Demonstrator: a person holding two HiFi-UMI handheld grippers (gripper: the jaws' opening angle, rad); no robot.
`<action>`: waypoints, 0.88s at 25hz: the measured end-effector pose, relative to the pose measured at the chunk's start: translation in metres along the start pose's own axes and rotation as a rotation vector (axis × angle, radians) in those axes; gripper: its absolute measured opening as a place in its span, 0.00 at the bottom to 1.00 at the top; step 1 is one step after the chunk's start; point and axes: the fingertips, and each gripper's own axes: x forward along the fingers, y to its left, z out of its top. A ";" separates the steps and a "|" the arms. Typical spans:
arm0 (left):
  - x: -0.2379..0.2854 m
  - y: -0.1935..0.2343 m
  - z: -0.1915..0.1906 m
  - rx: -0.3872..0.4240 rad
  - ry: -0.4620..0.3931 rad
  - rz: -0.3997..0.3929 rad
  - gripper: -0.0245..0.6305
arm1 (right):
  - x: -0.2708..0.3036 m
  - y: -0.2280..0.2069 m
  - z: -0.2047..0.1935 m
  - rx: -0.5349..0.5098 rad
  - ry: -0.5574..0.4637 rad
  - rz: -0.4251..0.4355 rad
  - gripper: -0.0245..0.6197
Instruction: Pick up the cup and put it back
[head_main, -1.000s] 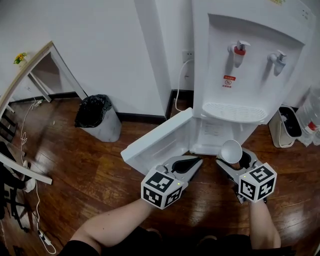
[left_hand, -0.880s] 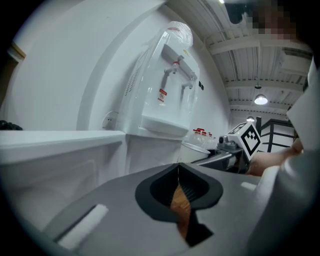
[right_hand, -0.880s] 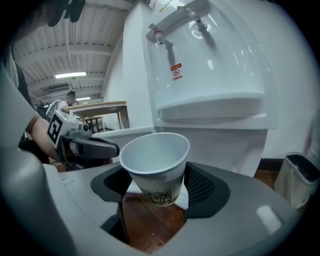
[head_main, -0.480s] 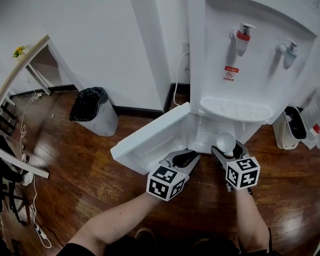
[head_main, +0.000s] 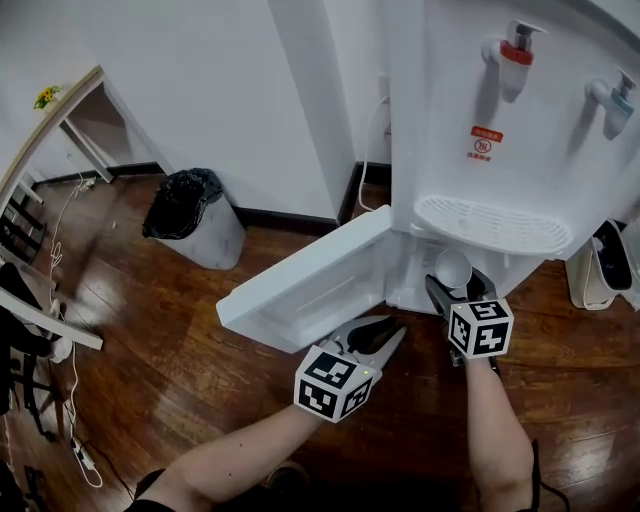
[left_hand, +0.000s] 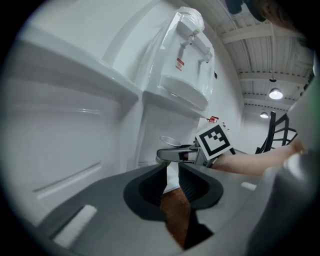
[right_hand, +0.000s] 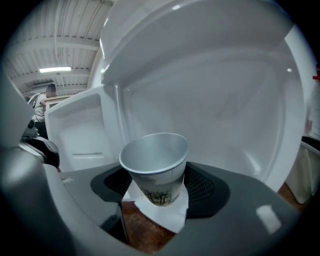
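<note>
A white paper cup (right_hand: 155, 165) with a printed band stands upright between the jaws of my right gripper (right_hand: 157, 192), which is shut on its lower part. In the head view the cup (head_main: 452, 268) and right gripper (head_main: 456, 282) are at the mouth of the open cabinet under the white water dispenser (head_main: 520, 130). The cabinet's white inside wall (right_hand: 215, 100) fills the right gripper view. My left gripper (head_main: 396, 327) hovers low beside the swung-out cabinet door (head_main: 300, 285), open by a narrow gap with nothing in it (left_hand: 172, 172). From there the cup (left_hand: 170, 141) shows ahead.
The open door juts left over the wooden floor. The drip tray (head_main: 490, 225) overhangs the cabinet opening. A bin with a black bag (head_main: 195, 225) stands against the wall at left, a small bin (head_main: 612, 255) at right. A desk (head_main: 50, 130) and floor cables (head_main: 60, 250) lie far left.
The right gripper has carried the cup forward, up to the cabinet opening under the drip tray. The left gripper has stayed back near the door. The head camera has moved closer to the dispenser.
</note>
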 end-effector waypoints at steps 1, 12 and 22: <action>0.001 0.002 0.001 -0.002 -0.005 0.002 0.33 | 0.007 -0.005 0.000 0.005 -0.002 -0.006 0.54; 0.012 0.016 -0.024 -0.015 0.054 -0.003 0.33 | 0.063 -0.049 -0.026 0.071 0.017 -0.068 0.54; 0.038 0.032 -0.037 0.033 0.085 0.044 0.35 | 0.107 -0.055 -0.044 0.056 0.062 -0.073 0.54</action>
